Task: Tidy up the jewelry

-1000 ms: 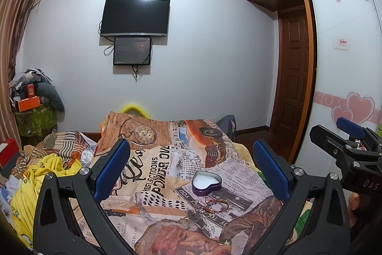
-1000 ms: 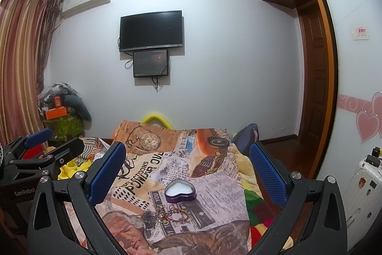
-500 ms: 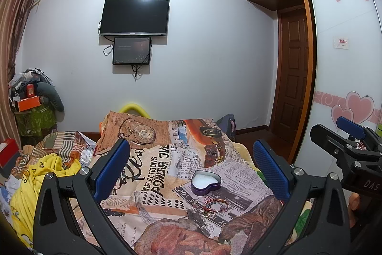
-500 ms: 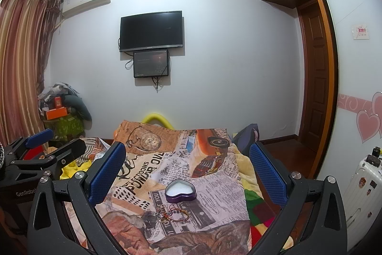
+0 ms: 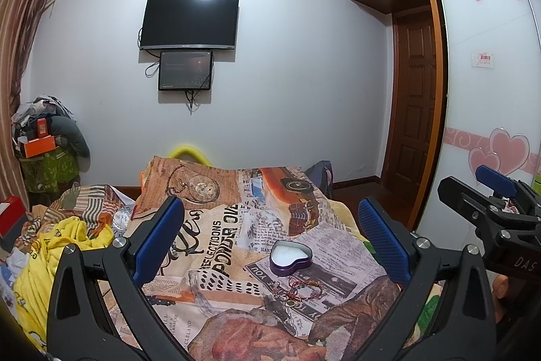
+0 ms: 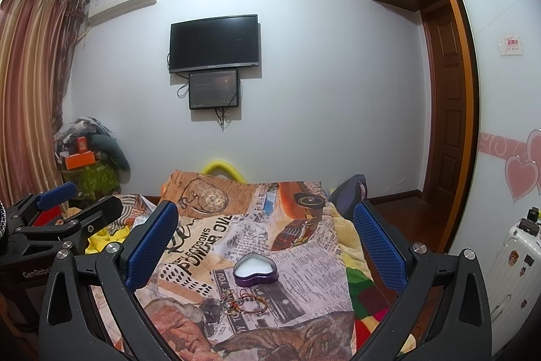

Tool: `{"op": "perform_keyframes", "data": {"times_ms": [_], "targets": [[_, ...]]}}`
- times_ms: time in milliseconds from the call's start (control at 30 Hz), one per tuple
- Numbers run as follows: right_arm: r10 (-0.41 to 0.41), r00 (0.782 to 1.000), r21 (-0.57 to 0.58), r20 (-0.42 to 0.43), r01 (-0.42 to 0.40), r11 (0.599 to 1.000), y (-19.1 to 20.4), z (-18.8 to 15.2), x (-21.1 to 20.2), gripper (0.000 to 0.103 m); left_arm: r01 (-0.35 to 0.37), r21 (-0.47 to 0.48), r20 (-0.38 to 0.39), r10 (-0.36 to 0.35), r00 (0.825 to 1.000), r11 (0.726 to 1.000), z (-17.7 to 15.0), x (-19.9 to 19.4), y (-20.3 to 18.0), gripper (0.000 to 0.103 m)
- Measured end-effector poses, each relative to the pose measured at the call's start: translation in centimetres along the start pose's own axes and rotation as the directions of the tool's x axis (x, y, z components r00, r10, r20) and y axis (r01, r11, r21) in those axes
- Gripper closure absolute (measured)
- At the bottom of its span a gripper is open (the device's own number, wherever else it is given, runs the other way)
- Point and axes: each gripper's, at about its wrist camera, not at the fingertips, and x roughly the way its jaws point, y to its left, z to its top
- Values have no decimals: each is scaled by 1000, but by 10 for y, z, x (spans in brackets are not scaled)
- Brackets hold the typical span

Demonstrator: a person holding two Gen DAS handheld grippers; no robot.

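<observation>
A purple heart-shaped tin (image 5: 290,258) with a white inside lies open on the printed bedspread (image 5: 216,252); it also shows in the right wrist view (image 6: 256,269). A small tangle of red and beaded bracelets with rings (image 5: 301,289) lies just in front of it, seen too in the right wrist view (image 6: 244,300). My left gripper (image 5: 270,242) is open and empty above the bed, well short of the tin. My right gripper (image 6: 265,242) is open and empty, also held back from it. Each gripper shows at the edge of the other's view.
Yellow clothes (image 5: 57,256) and a striped cloth lie on the bed's left side. A cluttered pile with an orange box (image 6: 79,159) stands at the far left. A white suitcase (image 6: 517,263) stands right, by the wardrobe and door.
</observation>
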Motion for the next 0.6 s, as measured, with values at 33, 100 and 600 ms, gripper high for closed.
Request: {"op": "perform_keyframes", "data": {"times_ms": [33, 100, 600], "targets": [[0, 1000, 1, -3, 0, 1000, 0, 0, 1, 0, 1, 0, -3, -1, 1000, 1000, 0, 1, 0, 0], [0, 1000, 3, -8, 0, 1000, 0, -1, 2, 0, 2, -1, -9, -2, 1000, 1000, -1, 3, 0, 0], [-5, 997, 26, -78, 7, 1000, -12, -10, 26, 0, -3, 0, -92, 3, 996, 1000, -6, 39, 4, 0]]}}
